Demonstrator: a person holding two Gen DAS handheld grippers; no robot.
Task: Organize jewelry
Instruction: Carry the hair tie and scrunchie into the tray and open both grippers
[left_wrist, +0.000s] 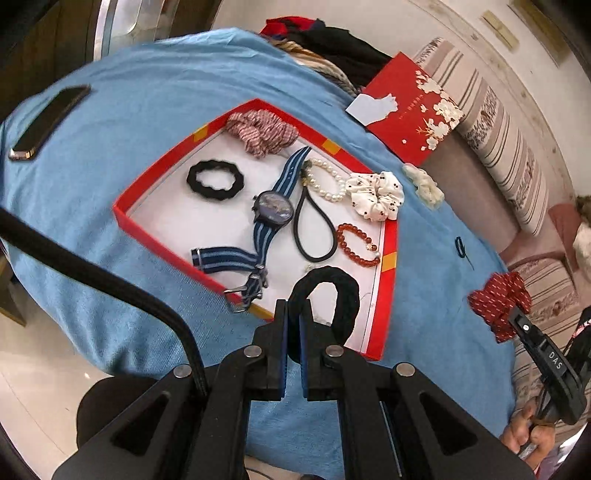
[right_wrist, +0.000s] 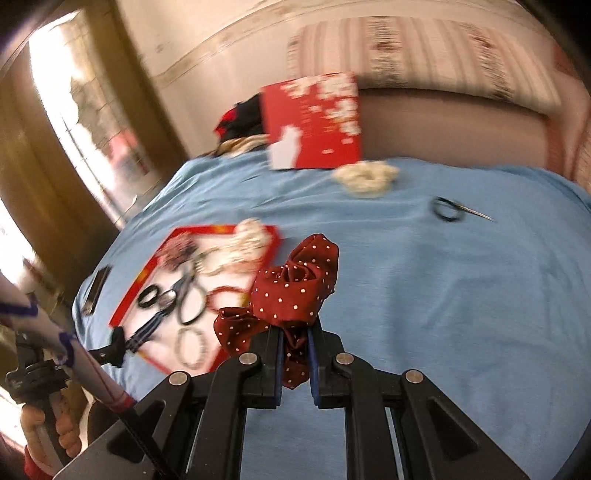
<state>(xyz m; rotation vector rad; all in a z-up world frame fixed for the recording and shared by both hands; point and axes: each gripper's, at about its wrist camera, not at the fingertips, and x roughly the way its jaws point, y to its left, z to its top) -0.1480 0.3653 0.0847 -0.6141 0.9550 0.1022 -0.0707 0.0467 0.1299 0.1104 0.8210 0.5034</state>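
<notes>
Gripping a thick black scrunchie (left_wrist: 334, 295), the left gripper (left_wrist: 292, 314) has its fingers clenched on one side of the loop, and the rest of the loop lies inside the near right corner of the red box (left_wrist: 155, 243). At the right, over the blue cloth (left_wrist: 129, 129), the right gripper (right_wrist: 296, 338) has its fingers closed on a dark red scrunchie with white dots (right_wrist: 295, 284), which is bunched up above the fingertips; in the right wrist view it is just to the right of the box.

Inside the box, on its white floor, a blue striped watch (left_wrist: 271, 210) lies across the middle, its buckle end hanging over the near wall. Just right of the watch there is a thin black hair tie (left_wrist: 314, 229), and right of that a bracelet of red beads (left_wrist: 358, 243) close to the right wall. Left of the watch lies a small black scrunchie (left_wrist: 216, 181). Farther back there is a pearl bracelet (left_wrist: 327, 181), and a white scrunchie with dark spots (left_wrist: 376, 195) rests on the right wall. A red and white striped scrunchie (left_wrist: 260, 131) lies in the far corner.

Outside the box, a cream scrunchie (left_wrist: 423, 184) and a small dark clip (left_wrist: 461, 249) lie on the cloth at the right. The red lid with white flowers (left_wrist: 410, 107) is beyond them, and a phone (left_wrist: 50, 122) lies far left.
</notes>
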